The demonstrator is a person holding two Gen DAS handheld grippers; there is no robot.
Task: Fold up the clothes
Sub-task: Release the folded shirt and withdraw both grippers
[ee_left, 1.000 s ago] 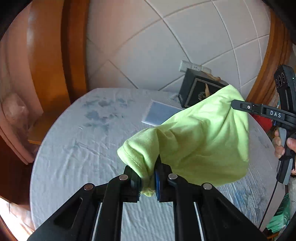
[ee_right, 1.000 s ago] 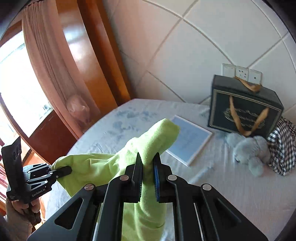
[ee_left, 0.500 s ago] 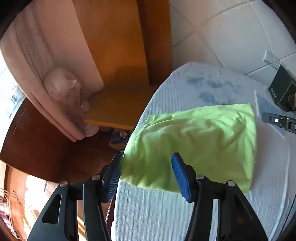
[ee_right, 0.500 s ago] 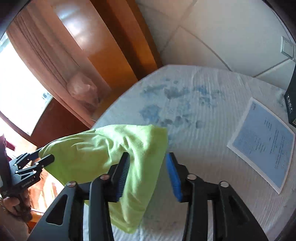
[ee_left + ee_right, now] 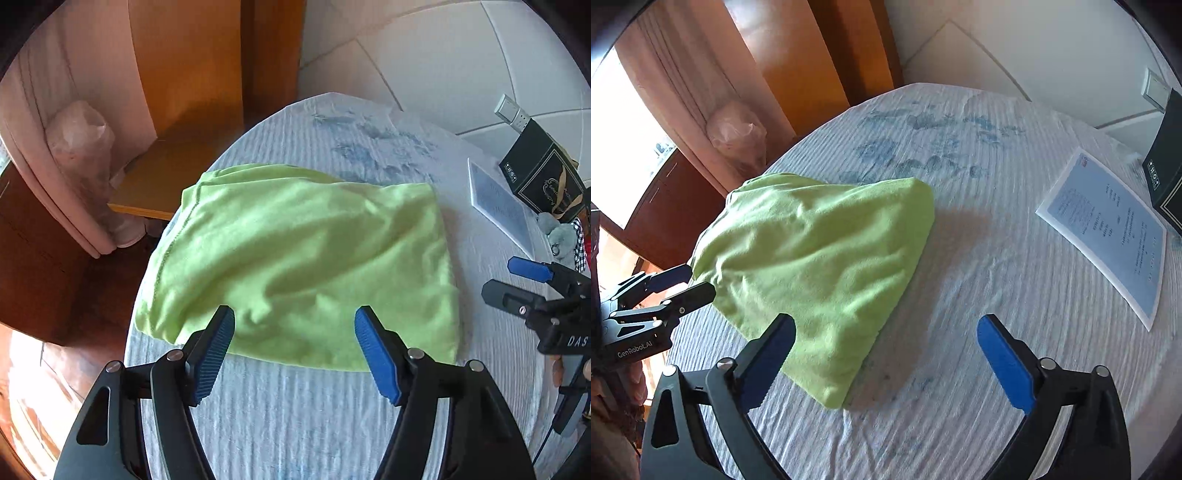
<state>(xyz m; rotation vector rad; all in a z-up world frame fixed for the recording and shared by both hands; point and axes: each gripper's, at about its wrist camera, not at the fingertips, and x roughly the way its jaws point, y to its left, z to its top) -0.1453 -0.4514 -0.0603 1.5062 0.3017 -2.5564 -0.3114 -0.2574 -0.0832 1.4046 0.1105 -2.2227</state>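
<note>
A lime-green garment (image 5: 295,258) lies folded in a loose rectangle on the round table with a pale cloth (image 5: 295,417), close to the table's left edge. It also shows in the right wrist view (image 5: 820,266). My left gripper (image 5: 295,350) is open and empty, its blue pads just over the garment's near edge. My right gripper (image 5: 886,354) is open and empty, near the garment's near right corner. Each gripper shows in the other's view: the right gripper (image 5: 517,280) at the right, the left gripper (image 5: 687,284) at the left by the garment's edge.
A printed sheet (image 5: 1108,232) lies on the table to the right. A dark gift box (image 5: 539,177) and a grey plush toy (image 5: 561,232) stand at the far right by the tiled wall. A wooden panel, curtain and low shelf (image 5: 162,184) lie beyond the table's left edge.
Both grippers held the garment up one second ago. They have since let it go onto the table, opened wide and drawn back a little.
</note>
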